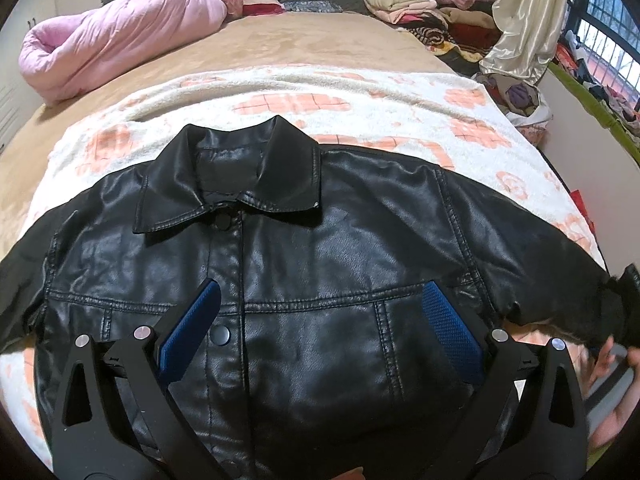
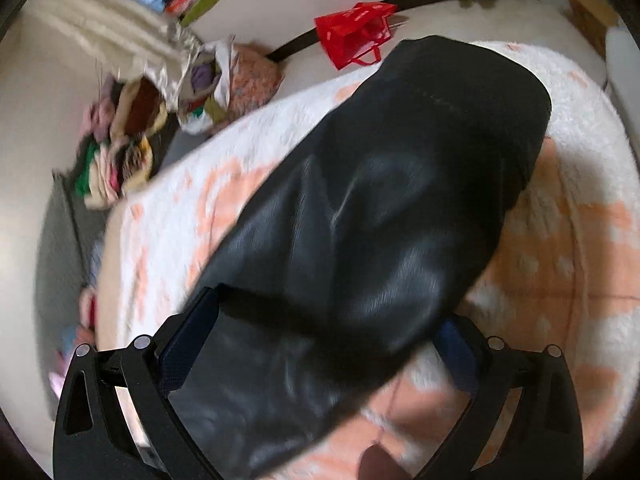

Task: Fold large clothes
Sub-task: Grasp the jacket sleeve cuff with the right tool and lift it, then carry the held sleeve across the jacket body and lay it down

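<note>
A black leather jacket (image 1: pixel 320 220) lies front up on a white and peach blanket (image 1: pixel 360 92), collar (image 1: pixel 240 176) at the far end and both sleeves spread out. My left gripper (image 1: pixel 320 286) hovers open over the chest, its blue pads (image 1: pixel 192 328) wide apart either side of the button placket. In the blurred right wrist view, the jacket's right sleeve (image 2: pixel 380 200) runs lengthwise between the wide-apart fingers of my right gripper (image 2: pixel 328 312), which stands open. A hand (image 1: pixel 608 356) shows by the sleeve's cuff at the right edge of the left wrist view.
The blanket covers a tan bed. A pink quilt (image 1: pixel 108 40) is bunched at the far left, with stacked folded clothes (image 1: pixel 432 8) and a cream curtain (image 1: pixel 524 20) at the far right. A red bag (image 2: pixel 354 34) sits on the floor beyond the bed's edge.
</note>
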`<state>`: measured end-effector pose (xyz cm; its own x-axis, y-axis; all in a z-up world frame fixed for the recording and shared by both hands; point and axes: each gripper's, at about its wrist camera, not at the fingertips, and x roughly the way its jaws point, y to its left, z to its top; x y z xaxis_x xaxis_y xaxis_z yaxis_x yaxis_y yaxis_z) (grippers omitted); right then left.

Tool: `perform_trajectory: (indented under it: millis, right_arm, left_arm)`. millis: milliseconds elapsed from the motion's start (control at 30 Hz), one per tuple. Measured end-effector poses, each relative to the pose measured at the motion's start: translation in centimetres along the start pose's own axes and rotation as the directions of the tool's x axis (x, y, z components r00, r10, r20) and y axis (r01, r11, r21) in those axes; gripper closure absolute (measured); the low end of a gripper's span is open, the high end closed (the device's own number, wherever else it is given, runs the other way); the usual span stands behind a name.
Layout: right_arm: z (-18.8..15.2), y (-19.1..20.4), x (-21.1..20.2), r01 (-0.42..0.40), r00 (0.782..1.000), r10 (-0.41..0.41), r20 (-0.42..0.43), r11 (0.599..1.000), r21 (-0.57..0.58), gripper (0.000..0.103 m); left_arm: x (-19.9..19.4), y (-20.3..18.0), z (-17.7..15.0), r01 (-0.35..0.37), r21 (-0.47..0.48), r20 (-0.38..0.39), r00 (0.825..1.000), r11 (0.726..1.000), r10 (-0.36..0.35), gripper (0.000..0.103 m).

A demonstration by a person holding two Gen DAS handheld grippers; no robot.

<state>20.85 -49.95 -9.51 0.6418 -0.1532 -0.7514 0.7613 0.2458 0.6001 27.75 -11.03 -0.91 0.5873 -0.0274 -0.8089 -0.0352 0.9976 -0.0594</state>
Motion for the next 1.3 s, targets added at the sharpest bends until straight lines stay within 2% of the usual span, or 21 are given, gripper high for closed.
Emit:
perform_trajectory:
  millis: [100, 167, 233, 267, 333, 367, 433, 600, 700, 867, 1000, 1067, 1167, 1300]
  right_arm:
    - [1.2, -0.5, 0.6, -0.068, 0.997, 0.066, 0.036, 0.996, 0.055, 0.005]
    - [1.7, -0.4, 0.8, -0.095, 0.994, 0.091, 0.056, 0.994, 0.063, 0.015]
    - [2.1, -0.2, 1.3, -0.092, 0.994, 0.089, 0.056, 0.995, 0.05, 0.042]
    - [2.2, -0.1, 1.5, -0.103, 0.993, 0.101, 0.054, 0.994, 0.043, 0.048]
    - [2.3, 0.2, 1.9, -0.14, 0.99, 0.139, 0.038, 0.99, 0.019, 0.072]
    - [2.3, 0.6, 2.0, -0.163, 0.986, 0.163, 0.031, 0.987, 0.004, 0.077]
    - [2.3, 1.6, 1.9, -0.196, 0.98, 0.198, 0.03, 0.98, -0.039, 0.084]
    - [1.0, 4.1, 0.4, -0.339, 0.941, 0.338, -0.033, 0.93, -0.145, 0.087]
    - [0.0, 7.1, -1.1, -0.387, 0.92, 0.386, -0.061, 0.877, -0.285, 0.089]
    - [-3.1, 12.2, -4.7, -0.46, 0.877, 0.467, -0.115, 0.746, -0.482, 0.092]
    - [-5.7, 15.9, -6.7, -0.474, 0.863, 0.475, -0.169, 0.649, -0.596, 0.092]
    - [-7.0, 17.3, -7.9, -0.48, 0.855, 0.481, -0.194, 0.592, -0.647, 0.092]
    - [-8.4, 19.0, -9.1, -0.496, 0.841, 0.488, -0.232, 0.527, -0.691, 0.093]
    - [-11.4, 21.2, -11.1, -0.505, 0.822, 0.497, -0.277, 0.413, -0.758, 0.093]
  left_arm:
    - [-0.3, 0.1, -0.1, 0.001, 0.007, 0.002, 1.0, 1.0, -0.001, 0.008]
    - [-0.2, 0.3, -0.2, 0.015, 0.005, -0.007, 1.0, 1.0, -0.015, 0.008]
    - [0.3, 0.4, -0.2, 0.027, -0.001, -0.025, 0.999, 1.0, -0.027, 0.008]
    - [0.7, 0.4, -0.2, 0.03, -0.001, -0.036, 0.999, 1.0, -0.03, 0.008]
    - [1.2, 0.1, -0.3, 0.025, 0.012, -0.05, 0.998, 1.0, -0.025, 0.008]
    - [1.4, 0.1, -0.3, 0.023, 0.015, -0.057, 0.998, 1.0, -0.022, 0.008]
    - [1.5, 0.2, -0.2, 0.034, 0.013, -0.066, 0.997, 0.999, -0.033, 0.008]
    - [0.6, 1.6, 0.3, 0.043, 0.0, -0.056, 0.998, 0.999, -0.043, 0.008]
    - [-0.4, 3.3, 0.8, 0.037, -0.013, -0.041, 0.998, 0.999, -0.037, 0.008]
    - [-2.2, 6.4, 1.9, 0.005, -0.029, -0.012, 1.0, 1.0, -0.005, 0.008]
    - [-3.0, 8.8, 2.5, 0.009, -0.072, -0.001, 1.0, 0.997, -0.009, 0.008]
    - [-3.5, 10.2, 2.7, 0.035, -0.102, 0.01, 0.999, 0.994, -0.035, 0.008]
    - [-4.4, 12.2, 2.9, 0.063, -0.139, 0.028, 0.998, 0.988, -0.059, 0.008]
    - [-5.5, 14.3, 3.1, 0.08, -0.17, 0.048, 0.996, 0.982, -0.073, 0.008]
